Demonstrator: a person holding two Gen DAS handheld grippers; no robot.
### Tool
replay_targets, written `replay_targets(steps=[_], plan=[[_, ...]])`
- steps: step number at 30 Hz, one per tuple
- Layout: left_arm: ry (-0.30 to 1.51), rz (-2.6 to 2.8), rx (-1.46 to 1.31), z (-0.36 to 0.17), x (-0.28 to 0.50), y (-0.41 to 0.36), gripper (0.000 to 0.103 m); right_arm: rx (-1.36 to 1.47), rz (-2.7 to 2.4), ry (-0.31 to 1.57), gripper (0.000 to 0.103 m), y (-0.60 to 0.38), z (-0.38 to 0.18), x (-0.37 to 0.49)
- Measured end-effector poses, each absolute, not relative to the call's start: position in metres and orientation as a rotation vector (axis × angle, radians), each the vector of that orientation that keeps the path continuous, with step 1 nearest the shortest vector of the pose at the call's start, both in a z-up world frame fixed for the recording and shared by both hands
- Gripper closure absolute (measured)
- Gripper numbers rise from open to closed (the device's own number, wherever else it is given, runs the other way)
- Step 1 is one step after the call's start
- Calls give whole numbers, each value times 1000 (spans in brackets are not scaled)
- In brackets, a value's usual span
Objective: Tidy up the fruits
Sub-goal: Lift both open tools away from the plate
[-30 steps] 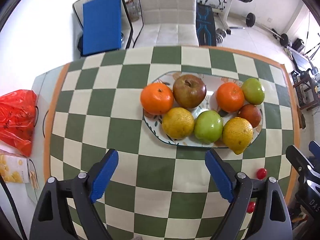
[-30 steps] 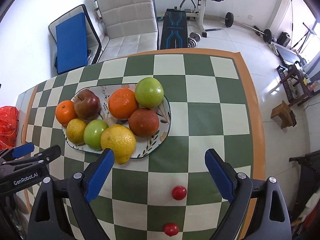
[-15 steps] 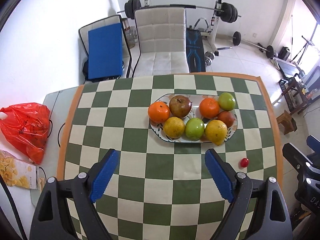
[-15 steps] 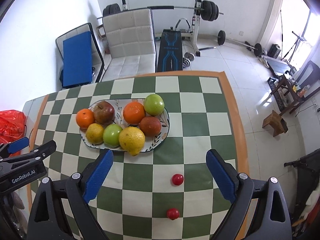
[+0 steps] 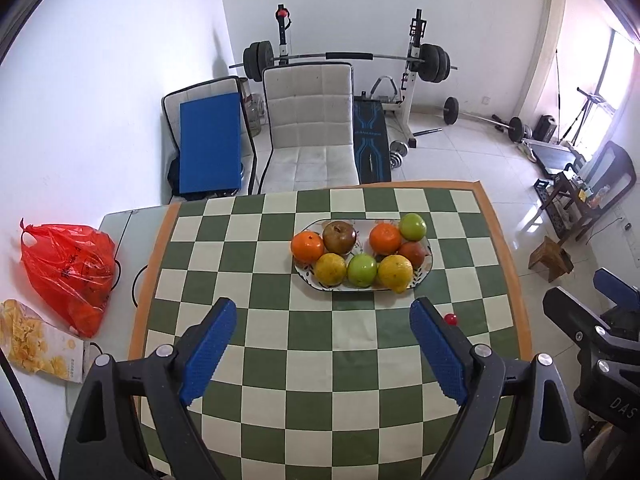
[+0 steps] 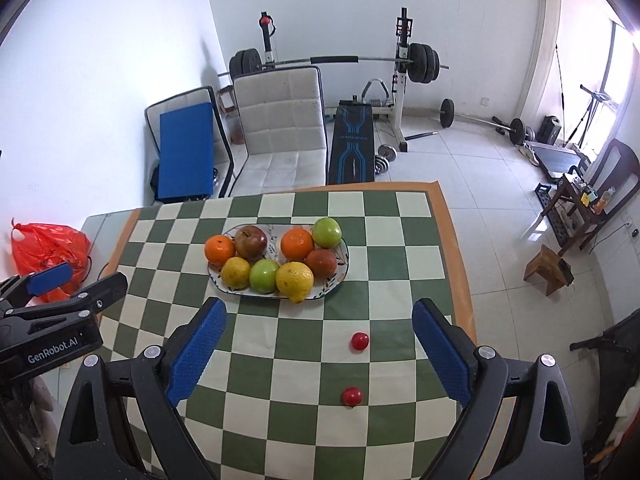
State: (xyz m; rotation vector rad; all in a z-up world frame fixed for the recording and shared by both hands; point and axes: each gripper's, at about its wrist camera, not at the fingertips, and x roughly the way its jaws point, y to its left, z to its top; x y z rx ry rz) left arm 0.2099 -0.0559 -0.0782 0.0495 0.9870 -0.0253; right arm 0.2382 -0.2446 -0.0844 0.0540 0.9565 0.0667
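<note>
An oval patterned plate (image 5: 426,270) (image 6: 342,266) on the green-and-cream checkered table holds several fruits: two oranges, two green apples, a dark red apple, a brownish-red fruit, a yellow citrus and a lemon (image 6: 295,279) at its near edge. Two small red cherry tomatoes (image 6: 359,341) (image 6: 352,395) lie loose on the table near the right edge; one shows in the left wrist view (image 5: 451,319). My left gripper (image 5: 322,344) is open and empty, high above the table. My right gripper (image 6: 320,346) is open and empty, also held high.
A red plastic bag (image 5: 70,268) and a snack packet (image 5: 36,340) lie left of the table. A white chair (image 5: 310,128), a blue board and weight equipment stand beyond the far edge. A small wooden stool (image 6: 548,268) is on the floor at right.
Both grippers have pulled up and back from the plate, so the fruits look smaller and more of the room shows. Both stayed open and empty.
</note>
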Motion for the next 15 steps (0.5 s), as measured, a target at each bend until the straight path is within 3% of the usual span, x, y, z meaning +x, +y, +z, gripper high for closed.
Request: replay_targets(steps=[13,15], plan=[[1011,5,32,-94,208,-62,14,80,93,923,7,-243,-62,213],[1024,29,57,-106,216,-66,2,123,110,934,7,-250,-69,219]])
